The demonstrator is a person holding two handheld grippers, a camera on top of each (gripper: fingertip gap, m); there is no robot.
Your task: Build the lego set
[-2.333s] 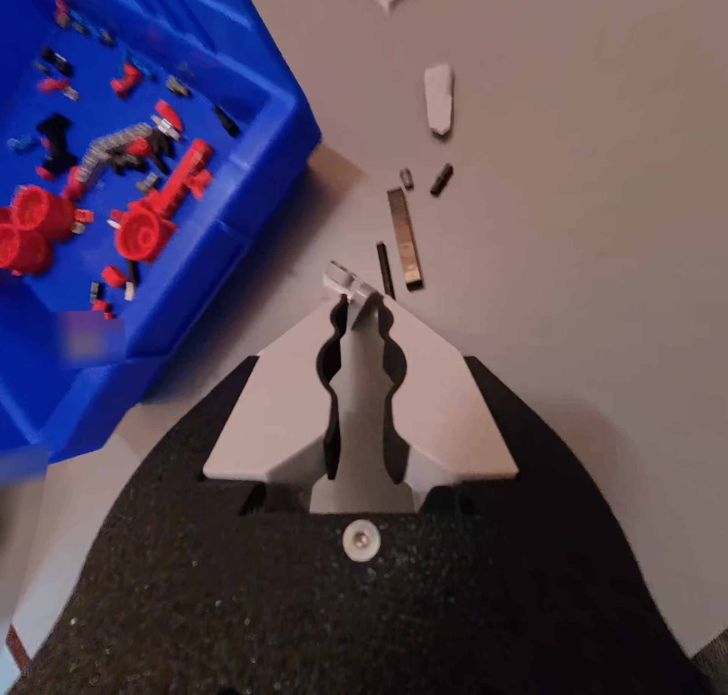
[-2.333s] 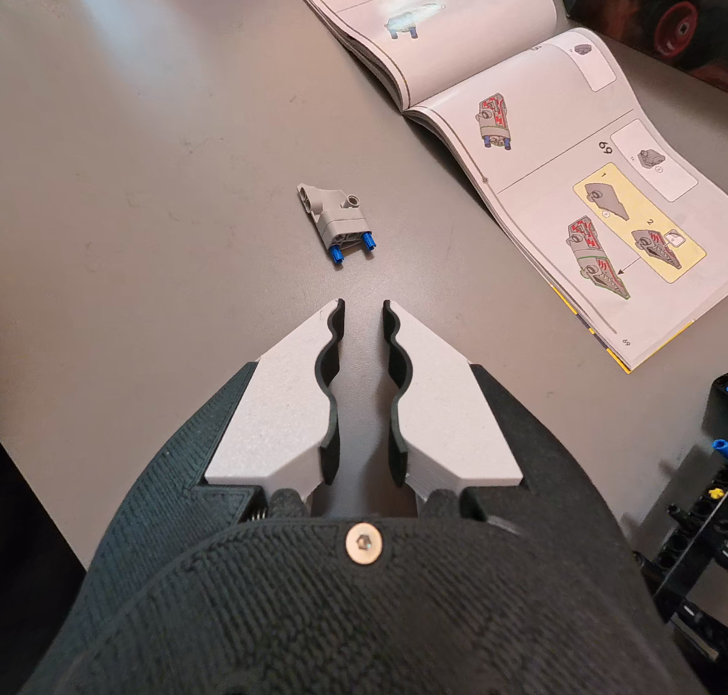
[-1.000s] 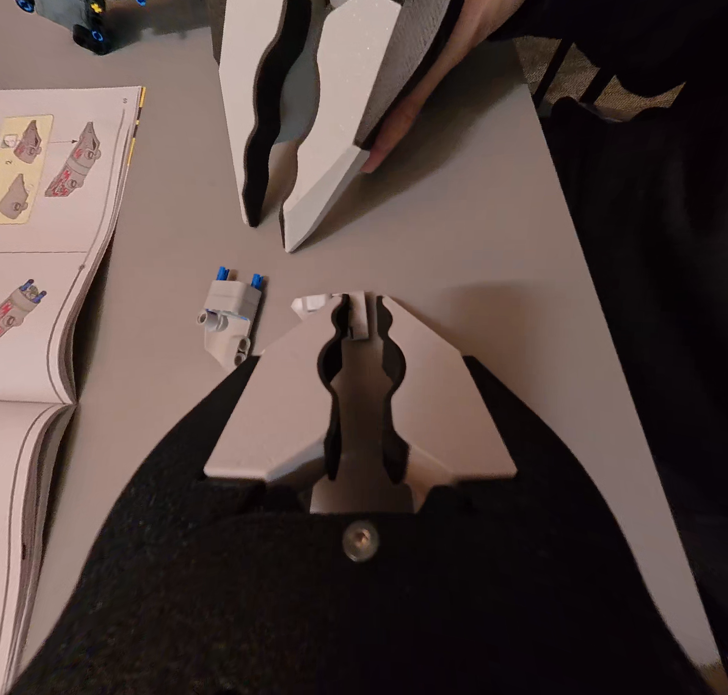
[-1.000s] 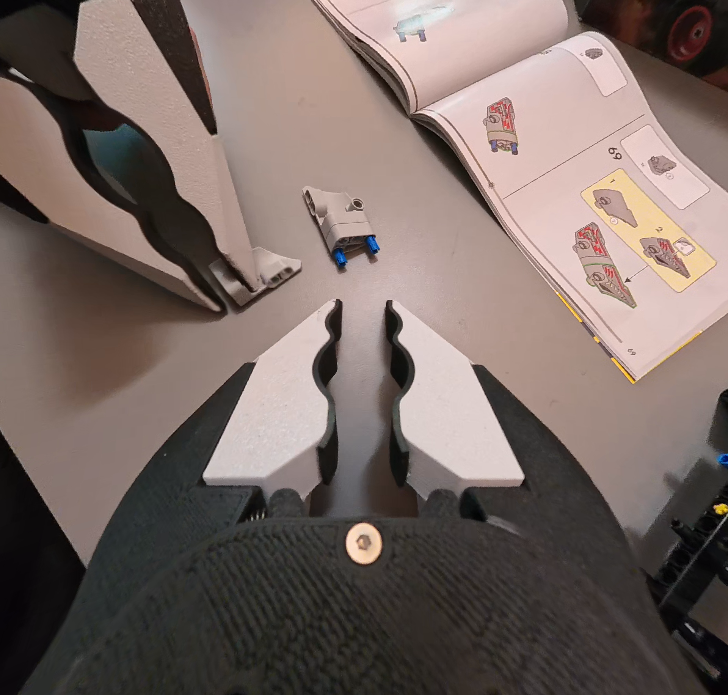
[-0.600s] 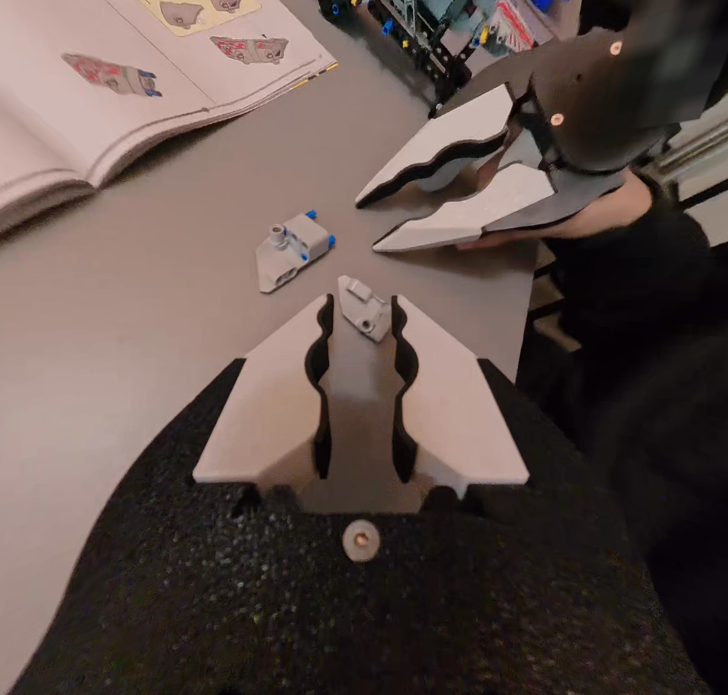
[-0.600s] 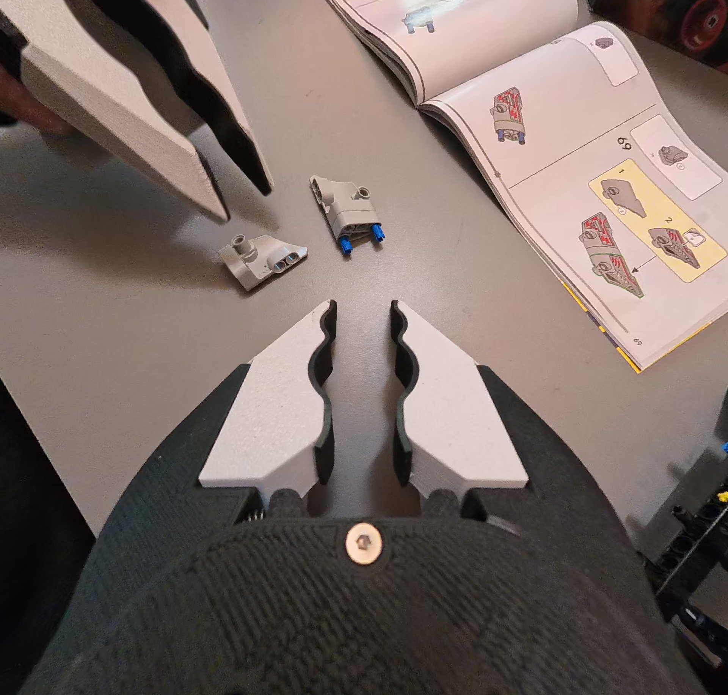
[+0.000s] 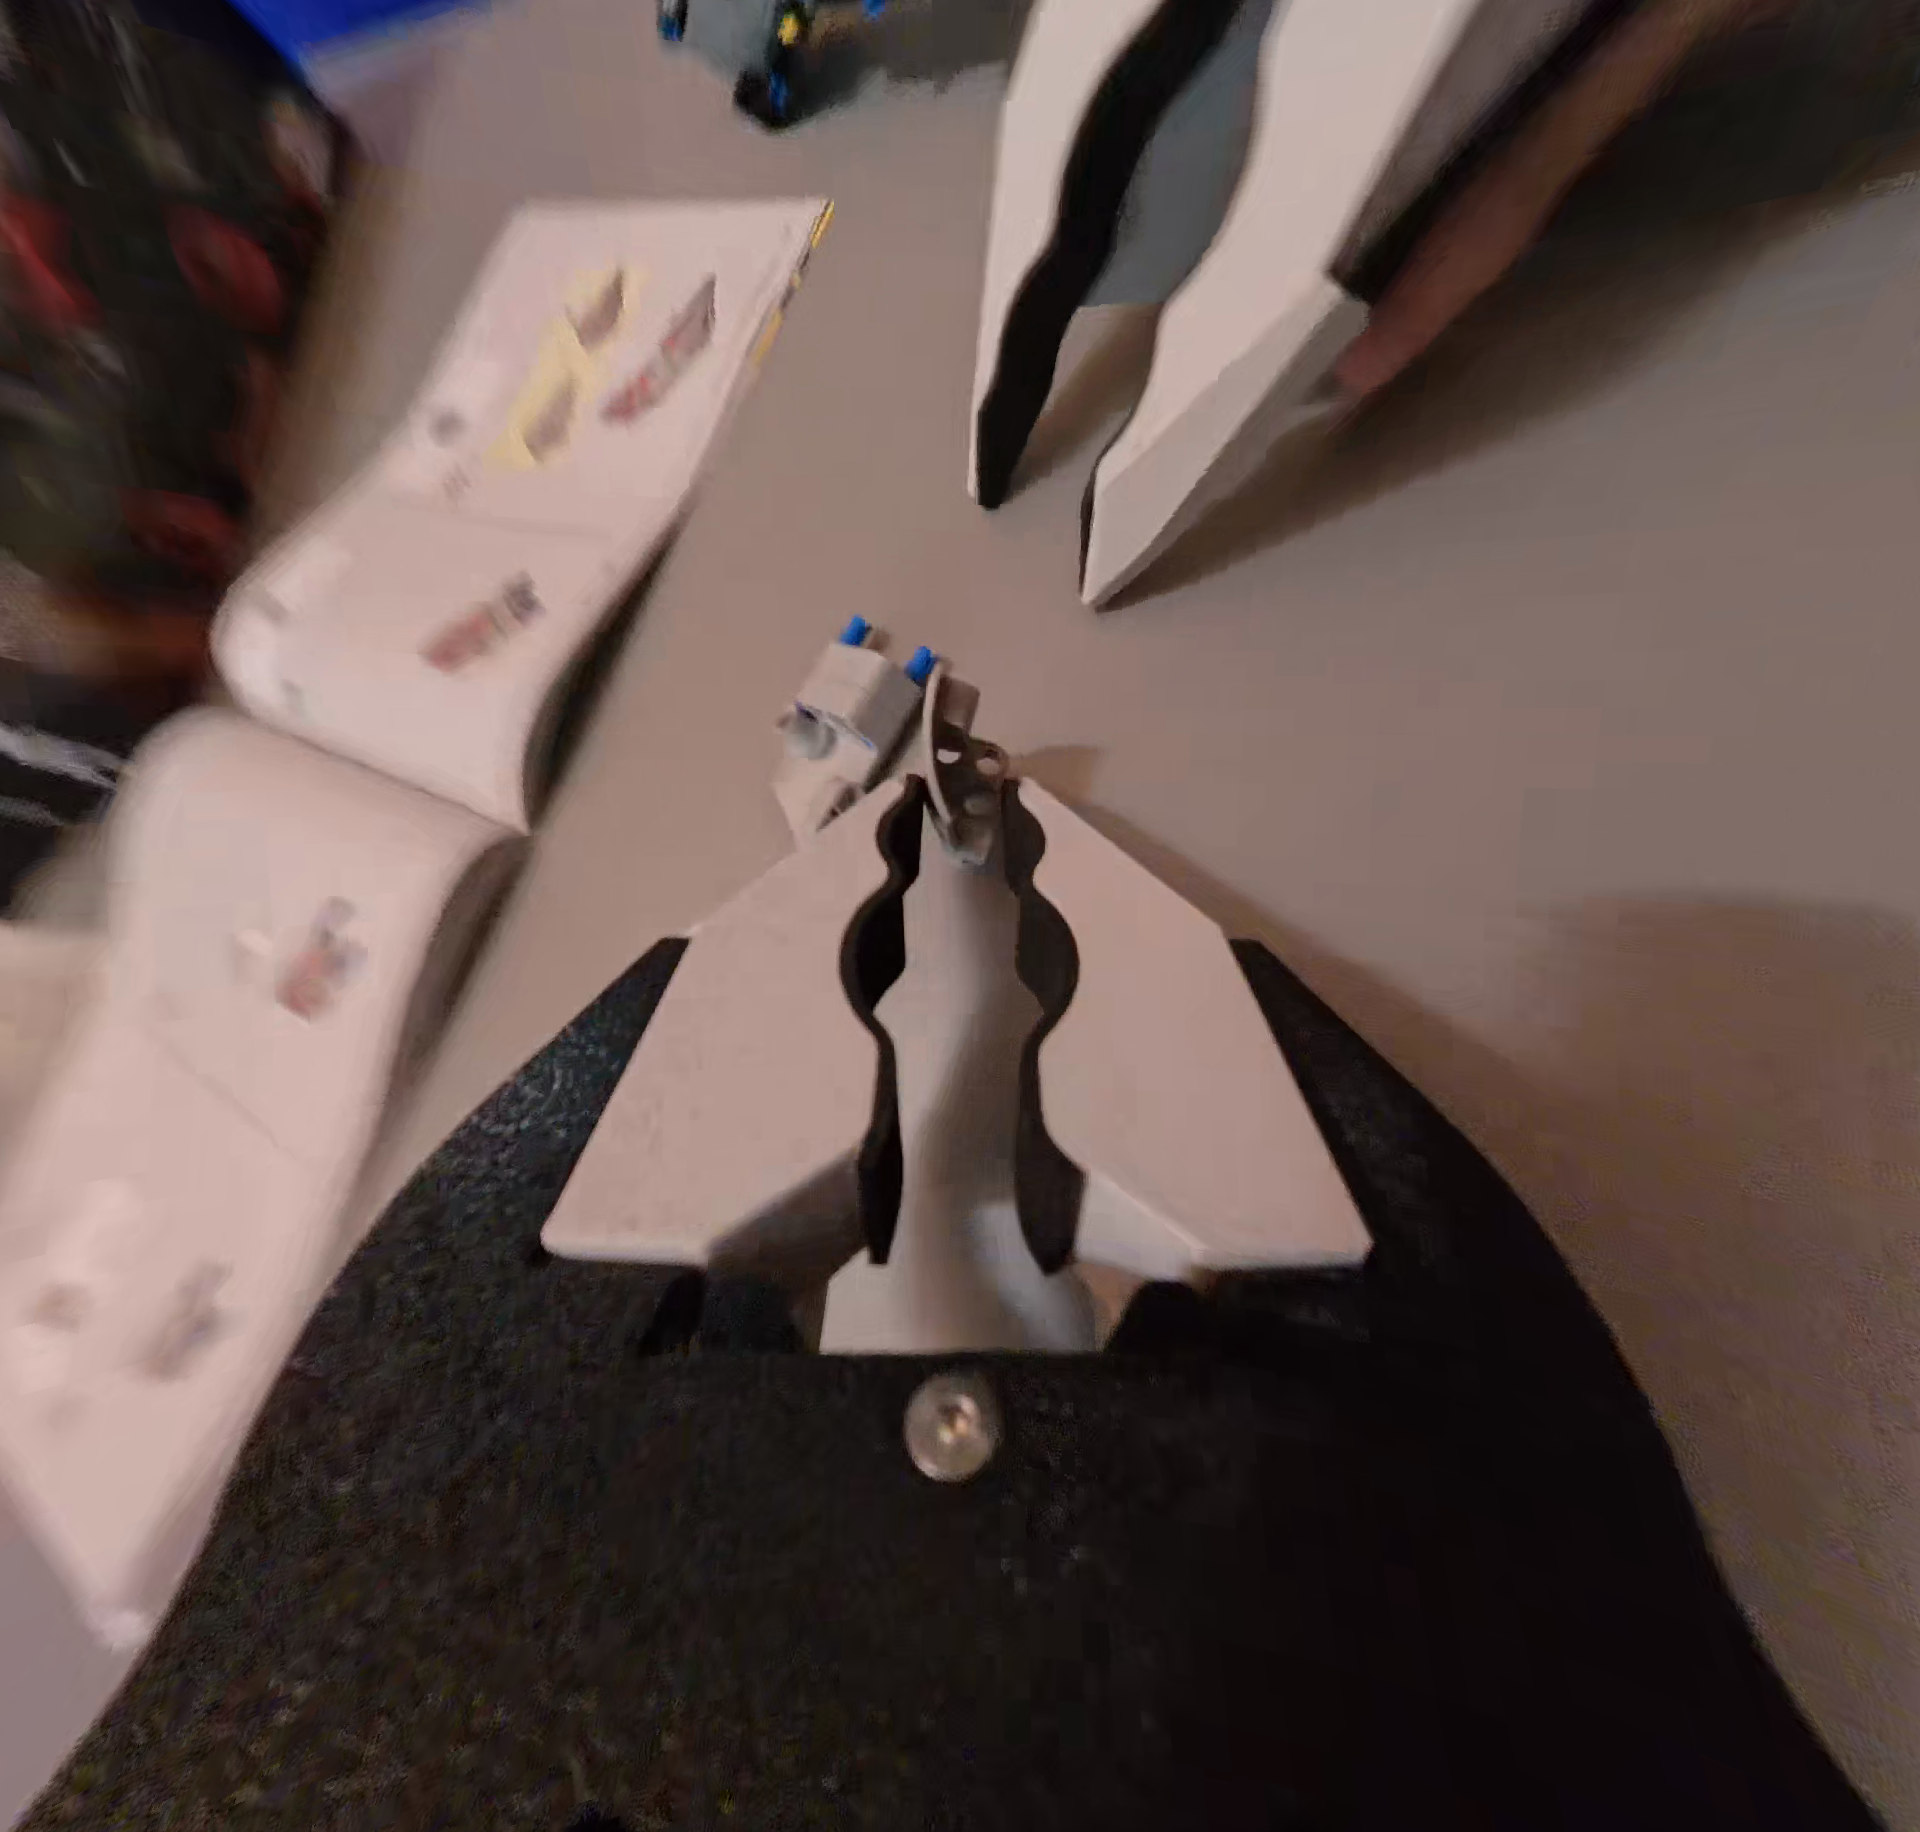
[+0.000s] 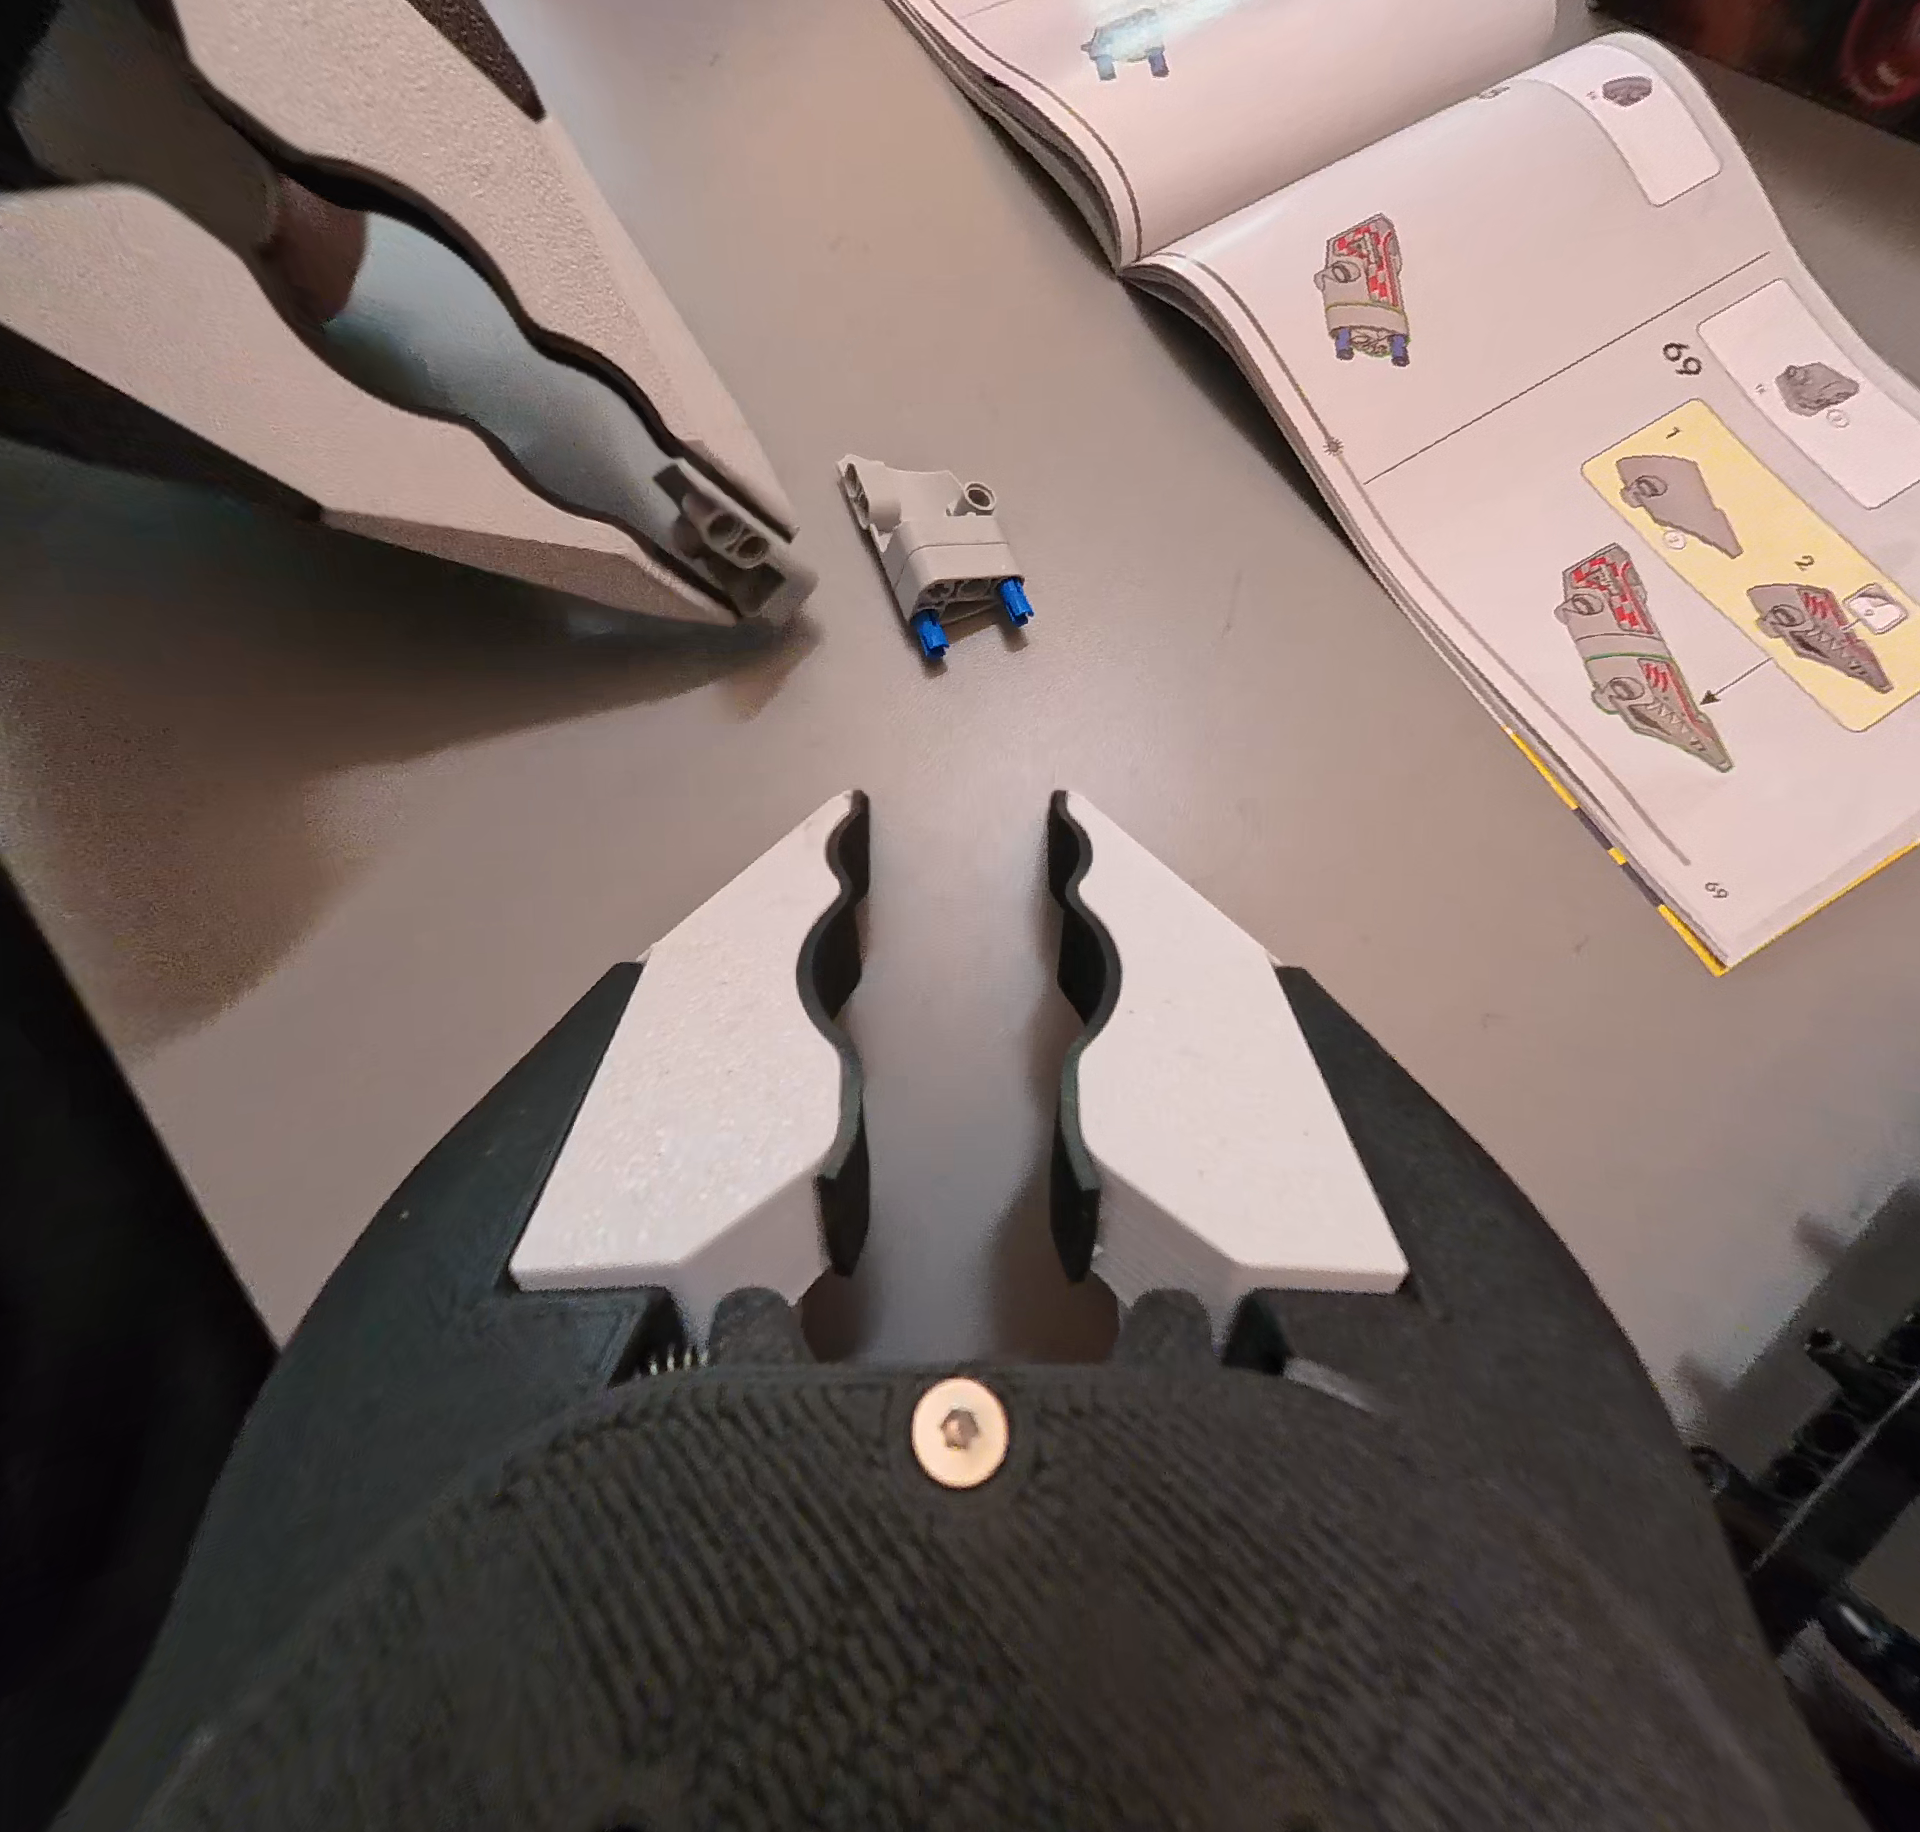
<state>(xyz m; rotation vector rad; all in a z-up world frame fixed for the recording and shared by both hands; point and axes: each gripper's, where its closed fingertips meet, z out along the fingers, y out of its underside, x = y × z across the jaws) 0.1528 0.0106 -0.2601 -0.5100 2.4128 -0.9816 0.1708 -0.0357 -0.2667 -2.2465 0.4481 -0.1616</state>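
Since the earlier frame, the left gripper (image 8: 764, 561) has picked the small grey piece (image 8: 722, 546) back up, clamping it beside the grey block with blue pins (image 8: 935, 546) on the desk (image 8: 1195, 702). The right gripper (image 8: 956, 811) hangs unclenched, empty.

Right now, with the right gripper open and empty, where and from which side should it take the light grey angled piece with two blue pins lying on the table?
Grip the light grey angled piece with two blue pins across its blocky body, just behind the pins. Bring the right gripper straight forward and down; the piece lies flat, pins towards it, so the jaws would close on the two flat side faces. Avoid the narrow angled end near the left gripper.
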